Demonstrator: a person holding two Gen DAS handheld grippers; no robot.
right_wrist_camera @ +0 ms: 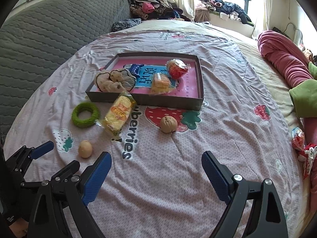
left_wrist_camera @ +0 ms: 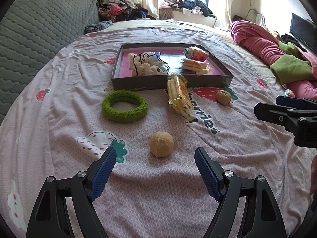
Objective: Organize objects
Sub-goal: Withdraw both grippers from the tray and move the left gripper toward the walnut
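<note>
A shallow dark box (left_wrist_camera: pixel 170 83) (right_wrist_camera: pixel 146 100) lies on the bed and holds a cream hair tie, wafer packs and a red snack bag. A yellow snack pack (left_wrist_camera: pixel 179 97) (right_wrist_camera: pixel 118 113) leans on the box's front wall. A fuzzy green ring (left_wrist_camera: pixel 124 109) (right_wrist_camera: pixel 85 115) lies left of the pack. One walnut (left_wrist_camera: pixel 161 143) (right_wrist_camera: pixel 85 148) sits just ahead of my left gripper (left_wrist_camera: pixel 155 154), which is open and empty. A second walnut (left_wrist_camera: pixel 223 97) (right_wrist_camera: pixel 168 124) lies further off, ahead of my open, empty right gripper (right_wrist_camera: pixel 156 158).
A strawberry-print sheet (left_wrist_camera: pixel 59 119) covers the bed. A grey quilted headboard (left_wrist_camera: pixel 29 39) stands on the left. Pink and green bedding (left_wrist_camera: pixel 277 59) is heaped on the right, with a red snack bag (right_wrist_camera: pixel 297 138) beside it. Clothes are piled by the window (left_wrist_camera: pixel 188 2).
</note>
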